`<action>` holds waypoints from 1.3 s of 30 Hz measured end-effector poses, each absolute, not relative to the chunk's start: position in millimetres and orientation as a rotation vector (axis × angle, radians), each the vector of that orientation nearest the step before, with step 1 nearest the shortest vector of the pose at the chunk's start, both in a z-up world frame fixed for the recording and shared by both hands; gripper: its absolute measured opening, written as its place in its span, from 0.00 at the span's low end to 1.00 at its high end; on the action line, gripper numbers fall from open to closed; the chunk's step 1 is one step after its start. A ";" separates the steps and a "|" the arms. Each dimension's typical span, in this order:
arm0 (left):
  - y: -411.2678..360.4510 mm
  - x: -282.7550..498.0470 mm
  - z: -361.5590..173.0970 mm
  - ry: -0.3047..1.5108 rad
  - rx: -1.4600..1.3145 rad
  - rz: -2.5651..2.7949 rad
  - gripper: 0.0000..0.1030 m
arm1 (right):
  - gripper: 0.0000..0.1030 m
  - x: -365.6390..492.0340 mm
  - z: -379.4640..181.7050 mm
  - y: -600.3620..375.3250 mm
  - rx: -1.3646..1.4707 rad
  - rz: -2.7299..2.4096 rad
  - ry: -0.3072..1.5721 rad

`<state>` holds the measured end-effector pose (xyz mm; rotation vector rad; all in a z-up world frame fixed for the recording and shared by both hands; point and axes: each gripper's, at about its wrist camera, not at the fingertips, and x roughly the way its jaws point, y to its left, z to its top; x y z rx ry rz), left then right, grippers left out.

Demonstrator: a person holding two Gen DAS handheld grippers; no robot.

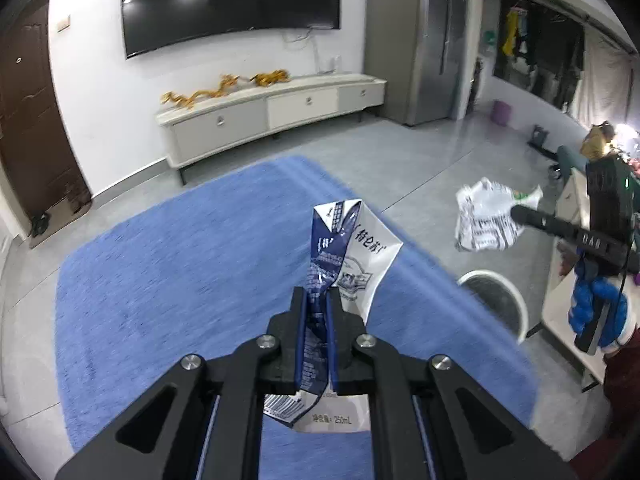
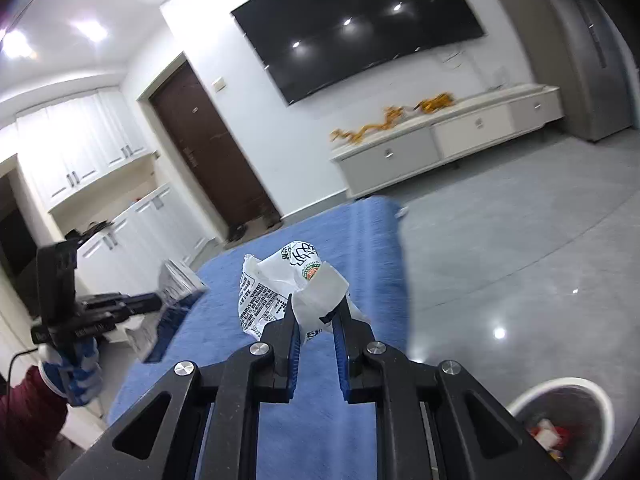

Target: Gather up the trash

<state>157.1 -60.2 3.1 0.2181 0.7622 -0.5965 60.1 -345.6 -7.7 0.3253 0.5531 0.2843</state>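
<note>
A flattened blue-and-white milk carton (image 1: 340, 276) is held upright in the left tongs (image 1: 316, 304), clamped narrow across its crushed lower half, its long axis running straight out along the fingers. A crumpled white printed plastic wrapper (image 2: 288, 292) is pinched at one corner by the right tongs (image 2: 316, 316), which are nearly closed on it. Both pieces are carried in the air above a blue pile rug (image 1: 180, 260) on a grey tiled floor.

The coming drop is judged to turn on one relation: the round white-rimmed waste bin (image 2: 560, 432) stands on the floor just off the rug's edge, below and to the right of the right tongs, so the wrapper is the nearer load; from the left wrist view the same bin (image 1: 496, 300) is seen low and to the right of the carton, beyond the rug's border.

Counted: two tongs, both loaded; one carton; one wrapper; one bin, with some red and white refuse already seen inside it.
</note>
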 end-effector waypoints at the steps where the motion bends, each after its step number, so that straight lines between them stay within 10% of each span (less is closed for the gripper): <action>1: -68.5 153.5 7.2 0.756 0.219 -0.611 0.08 | 0.14 49.9 -5.8 -354.9 0.319 0.262 0.544; 26: -437.0 111.1 -113.7 1.033 0.361 -0.978 0.12 | 0.23 -51.7 -167.9 -550.8 0.519 -0.265 0.788; 30: -451.7 105.8 -126.1 1.061 0.341 -0.995 0.54 | 0.47 -57.6 -184.0 -554.0 0.553 -0.287 0.814; 39: -427.8 105.8 -103.3 1.000 0.211 -0.985 0.58 | 0.51 -84.7 -168.9 -559.7 0.555 -0.330 0.778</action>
